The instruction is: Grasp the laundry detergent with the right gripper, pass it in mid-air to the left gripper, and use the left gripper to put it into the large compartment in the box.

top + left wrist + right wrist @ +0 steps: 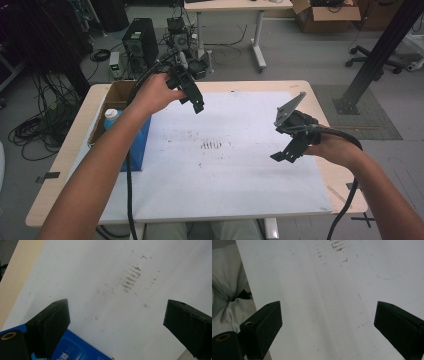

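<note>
Two hand-held grippers hang over one table point(65, 150), each carried above a single white sheet point(225, 170) that covers most of the light wooden top.

The left gripper point(192, 97) is raised over the far-left part of the sheet, gripped by the person's left hand point(155, 92). In the left gripper view its two black jaws stand wide apart with nothing between them — released, holding nothing point(116, 315). Below them lies the white sheet with one cluster of short brown marks point(131, 278), and a corner of a blue box point(75, 350) shows at the lower left, partly behind the left jaw.

The right gripper point(285, 152) is held by the right hand point(332, 147) over the right side of the sheet, with one grey three-cornered plate point(289, 110) standing on top of it. In the right gripper view its two jaws are likewise spread wide and bare point(328, 317); the sheet's near edge runs down the left, with pale cloth point(227, 290) beyond it.

In the high view the brown marks point(211, 145) sit near the middle of the sheet, between the two grippers. At the table's left edge one open cardboard box point(117, 95) holds one white bottle with a blue cap point(111, 117), and the blue box point(139, 145) stands just beside it, touching the sheet's left edge. One black cable point(130, 200) trails from each gripper toward the bottom of the view.
</note>
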Demonstrator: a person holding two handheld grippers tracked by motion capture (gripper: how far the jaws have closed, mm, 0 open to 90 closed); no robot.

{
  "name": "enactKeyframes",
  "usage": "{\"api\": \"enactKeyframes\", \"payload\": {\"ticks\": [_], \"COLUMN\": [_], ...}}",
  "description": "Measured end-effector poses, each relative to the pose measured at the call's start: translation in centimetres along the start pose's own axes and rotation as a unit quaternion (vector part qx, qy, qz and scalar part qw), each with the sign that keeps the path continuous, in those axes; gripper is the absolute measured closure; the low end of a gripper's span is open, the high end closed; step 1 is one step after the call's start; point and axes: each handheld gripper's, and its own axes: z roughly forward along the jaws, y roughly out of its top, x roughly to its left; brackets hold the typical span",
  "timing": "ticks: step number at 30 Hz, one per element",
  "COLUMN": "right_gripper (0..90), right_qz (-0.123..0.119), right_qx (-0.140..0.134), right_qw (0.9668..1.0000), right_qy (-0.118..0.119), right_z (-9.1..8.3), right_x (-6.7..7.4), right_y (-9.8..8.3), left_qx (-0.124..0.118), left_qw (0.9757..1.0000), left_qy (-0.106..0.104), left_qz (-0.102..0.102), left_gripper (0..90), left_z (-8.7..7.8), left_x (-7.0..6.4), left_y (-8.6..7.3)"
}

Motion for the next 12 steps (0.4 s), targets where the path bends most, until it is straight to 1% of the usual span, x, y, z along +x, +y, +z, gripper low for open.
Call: {"api": "enactKeyframes", "payload": {"ticks": [3, 12], "right_gripper": [7.5, 7.5], "right_qz": [0.000, -0.002], "right_qx": [-0.001, -0.001], "right_qw": [1.0000, 1.0000], "right_qy": [0.000, 0.000], "right_z": [0.00, 0.00], "right_x": [0.01, 0.11], "right_y": [-0.01, 0.13], "left_qx": [-0.003, -0.002], "left_qw": [1.0000, 1.0000], "left_qy": [0.000, 0.000], "left_qz": [0.000, 0.002], "left_gripper": [7.2, 7.1], "left_z": [-0.09, -0.15], "left_x": [-0.04, -0.19], "left_y": [-0.03, -0.02]}}
